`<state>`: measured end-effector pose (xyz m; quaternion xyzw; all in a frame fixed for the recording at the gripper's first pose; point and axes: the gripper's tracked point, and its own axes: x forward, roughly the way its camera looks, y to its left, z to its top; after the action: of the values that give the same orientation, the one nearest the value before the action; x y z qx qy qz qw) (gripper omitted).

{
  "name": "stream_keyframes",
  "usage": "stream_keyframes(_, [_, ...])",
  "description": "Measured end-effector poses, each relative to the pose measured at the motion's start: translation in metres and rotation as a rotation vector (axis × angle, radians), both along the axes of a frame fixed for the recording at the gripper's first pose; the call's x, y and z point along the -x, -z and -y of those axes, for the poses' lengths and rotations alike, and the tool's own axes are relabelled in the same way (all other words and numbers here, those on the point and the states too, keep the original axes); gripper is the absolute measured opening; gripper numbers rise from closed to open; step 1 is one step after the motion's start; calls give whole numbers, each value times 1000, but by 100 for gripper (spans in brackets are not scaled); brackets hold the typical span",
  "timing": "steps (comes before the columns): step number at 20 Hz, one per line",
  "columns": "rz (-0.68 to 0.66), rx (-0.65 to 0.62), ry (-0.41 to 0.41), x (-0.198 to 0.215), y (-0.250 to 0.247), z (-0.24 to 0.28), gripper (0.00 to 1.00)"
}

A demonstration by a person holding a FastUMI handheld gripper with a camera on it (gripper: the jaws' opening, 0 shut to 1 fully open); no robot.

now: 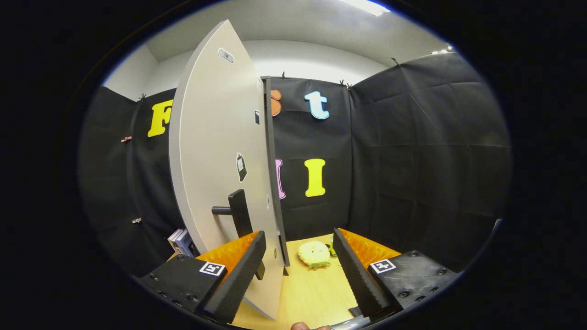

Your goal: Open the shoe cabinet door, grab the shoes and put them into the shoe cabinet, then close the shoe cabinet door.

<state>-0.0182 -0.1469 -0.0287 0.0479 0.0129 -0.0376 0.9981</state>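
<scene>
Gripper (300, 270) fingers spread wide; the gap between them is partly taken by the swung-open cabinet door (220, 174), seen nearly edge-on, its free edge running from 12 o'clock down just inside the left finger (238, 275); the door's black handle (238, 213) juts toward 9 o'clock, just above that finger's tip; room on that side is tight. From the door edge toward 3 o'clock the wooden tabletop (312, 293) lies bare up to the right finger (355, 270); a passage runs ahead there. A yellow soft item (314, 253) sits at 12 o'clock beyond the fingertips, partly blocking that lane. Small boxes (181, 242) stand at 10 o'clock, beyond the door.
</scene>
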Motion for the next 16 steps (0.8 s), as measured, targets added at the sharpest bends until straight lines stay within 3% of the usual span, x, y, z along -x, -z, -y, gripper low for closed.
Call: stream_keyframes(16, [-51, -108, -97, -27, 7, -100, 98])
